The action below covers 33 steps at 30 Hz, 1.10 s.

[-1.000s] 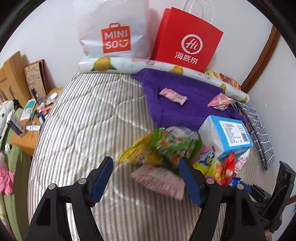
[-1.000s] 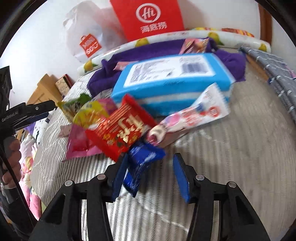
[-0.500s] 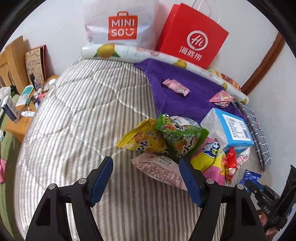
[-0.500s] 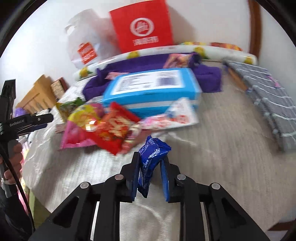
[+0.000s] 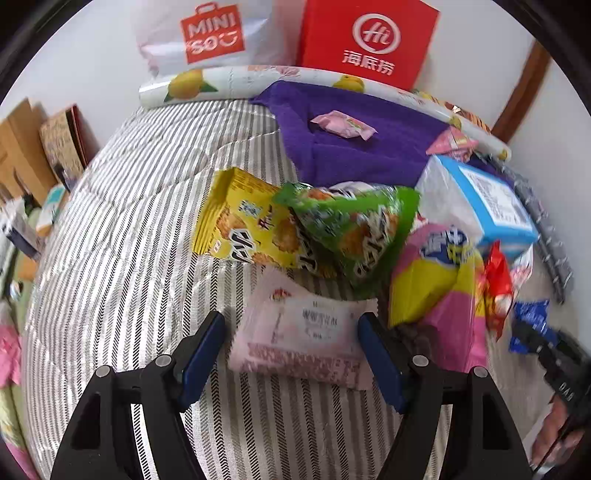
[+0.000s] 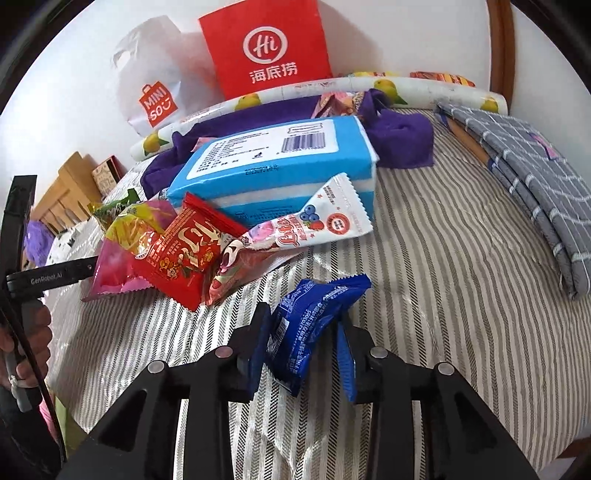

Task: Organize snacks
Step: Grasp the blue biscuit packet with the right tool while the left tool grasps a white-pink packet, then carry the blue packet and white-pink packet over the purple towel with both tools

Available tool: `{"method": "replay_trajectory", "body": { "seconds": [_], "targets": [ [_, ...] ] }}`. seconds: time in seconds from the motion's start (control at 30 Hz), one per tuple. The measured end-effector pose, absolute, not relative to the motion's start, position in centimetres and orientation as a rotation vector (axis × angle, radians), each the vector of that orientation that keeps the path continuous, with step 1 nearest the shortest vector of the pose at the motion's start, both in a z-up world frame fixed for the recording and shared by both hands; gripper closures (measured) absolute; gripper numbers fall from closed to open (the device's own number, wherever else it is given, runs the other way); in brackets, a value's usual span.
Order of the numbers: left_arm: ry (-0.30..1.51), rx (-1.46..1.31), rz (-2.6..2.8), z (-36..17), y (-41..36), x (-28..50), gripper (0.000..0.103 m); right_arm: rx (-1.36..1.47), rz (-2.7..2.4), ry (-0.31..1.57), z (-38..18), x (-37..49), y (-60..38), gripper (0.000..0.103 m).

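Note:
A heap of snack packets lies on the striped bed. My left gripper (image 5: 291, 332) is open, its jaws on either side of a pale pink packet (image 5: 303, 328). Behind that lie a yellow packet (image 5: 243, 221), a green packet (image 5: 354, 225) and a pink and yellow bag (image 5: 436, 280). My right gripper (image 6: 303, 339) is shut on a blue packet (image 6: 314, 321) and holds it just above the bed; it also shows in the left wrist view (image 5: 532, 325). A red packet (image 6: 184, 251) and a white berry packet (image 6: 295, 229) lie just beyond it.
A blue tissue pack (image 6: 280, 162) sits behind the heap on a purple cloth (image 5: 354, 144) that carries small pink candies (image 5: 343, 123). A red paper bag (image 5: 365, 40), a white Miniso bag (image 5: 210, 33) and a lemon-print roll (image 5: 229, 81) stand at the wall. A grey checked cloth (image 6: 524, 166) lies right.
My right gripper closed on the blue packet and lifted it off the bed. My left gripper moved forward and down over the pale pink packet, still open.

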<state>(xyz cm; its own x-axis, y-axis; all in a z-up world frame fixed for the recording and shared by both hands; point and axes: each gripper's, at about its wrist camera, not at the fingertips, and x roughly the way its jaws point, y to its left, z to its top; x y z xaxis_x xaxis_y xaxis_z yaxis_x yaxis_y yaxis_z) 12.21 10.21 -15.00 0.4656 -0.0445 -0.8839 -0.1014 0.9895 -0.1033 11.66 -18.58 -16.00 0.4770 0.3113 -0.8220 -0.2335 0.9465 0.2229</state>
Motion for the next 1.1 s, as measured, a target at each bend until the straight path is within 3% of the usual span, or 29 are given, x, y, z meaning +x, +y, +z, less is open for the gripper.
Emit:
{"method": "replay_trajectory", "body": {
  "seconds": [0.13, 0.33, 0.4, 0.47, 0.63, 1.1],
  "targets": [
    [1.065, -0.091, 0.029, -14.8, 9.4, 11.4, 0.043, 0.019, 0.358, 1.005, -16.0, 11.4, -18.1, 0.063],
    [1.030, -0.143, 0.040, -14.9, 9.7, 12.1, 0.045, 0.064, 0.352, 0.990, -16.2, 11.8, -18.4, 0.063],
    [1.019, -0.135, 0.039, -14.8, 9.5, 12.1, 0.049, 0.071, 0.342, 0.989, -16.2, 11.9, -18.5, 0.068],
    [1.005, -0.154, 0.024, -14.6, 9.7, 11.8, 0.062, 0.069, 0.344, 0.986, -16.1, 11.7, -18.7, 0.071],
    [0.982, -0.229, -0.019, -13.5, 10.6, 11.0, 0.077, 0.112, 0.355, 0.998, -15.9, 11.2, -19.4, 0.075],
    [0.912, -0.241, -0.046, -9.9, 9.6, 8.5, 0.079, 0.119, 0.331, 0.941, -12.8, 9.5, -20.8, 0.081]
  ]
}}
